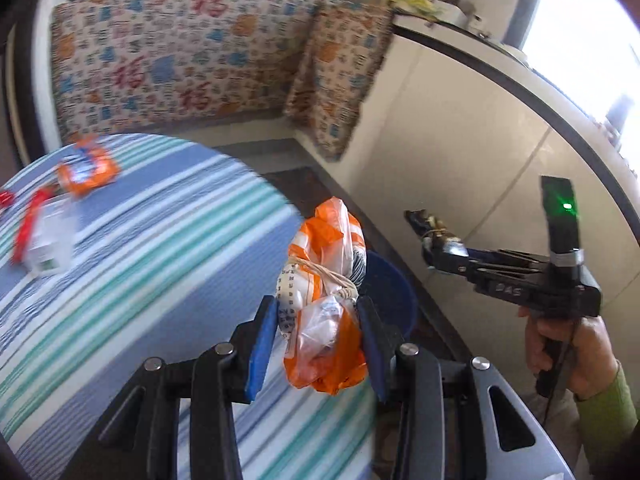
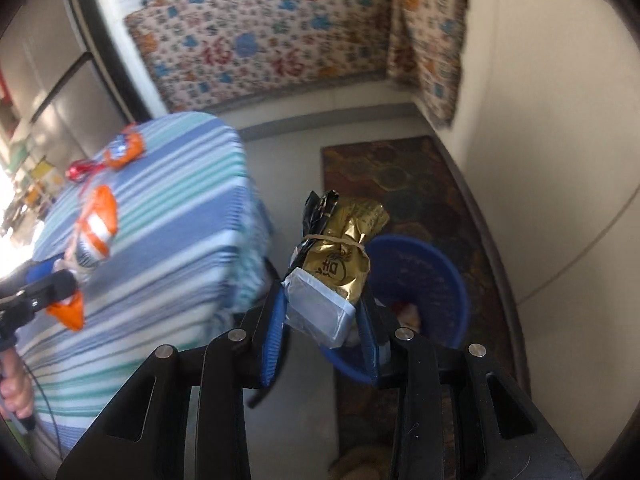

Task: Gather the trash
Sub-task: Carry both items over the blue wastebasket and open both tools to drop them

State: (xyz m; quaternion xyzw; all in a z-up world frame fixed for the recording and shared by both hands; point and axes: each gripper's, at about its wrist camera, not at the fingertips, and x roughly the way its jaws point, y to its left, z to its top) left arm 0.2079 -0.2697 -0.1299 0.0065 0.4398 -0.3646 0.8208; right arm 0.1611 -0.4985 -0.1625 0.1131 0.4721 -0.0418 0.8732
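My left gripper (image 1: pixel 318 344) is shut on an orange and white plastic bundle (image 1: pixel 324 300) tied with a rubber band, held at the edge of the striped table (image 1: pixel 152 264), near the blue bin (image 1: pixel 394 296). My right gripper (image 2: pixel 324 320) is shut on a gold and black foil packet (image 2: pixel 340 256) bound with a rubber band, held just above and left of the blue bin (image 2: pixel 432 280) on the floor. The left gripper and its bundle (image 2: pixel 94 232) also show at the left in the right wrist view. The right gripper (image 1: pixel 432 240) shows in the left wrist view, over to the right.
On the table lie an orange wrapper (image 1: pixel 86 170), a red and clear wrapper (image 1: pixel 36 236) and a red twist (image 2: pixel 78 170). A patterned cloth (image 1: pixel 180 56) hangs on the back wall. A dark rug (image 2: pixel 400 184) lies under the bin. A white wall (image 2: pixel 540 140) stands at right.
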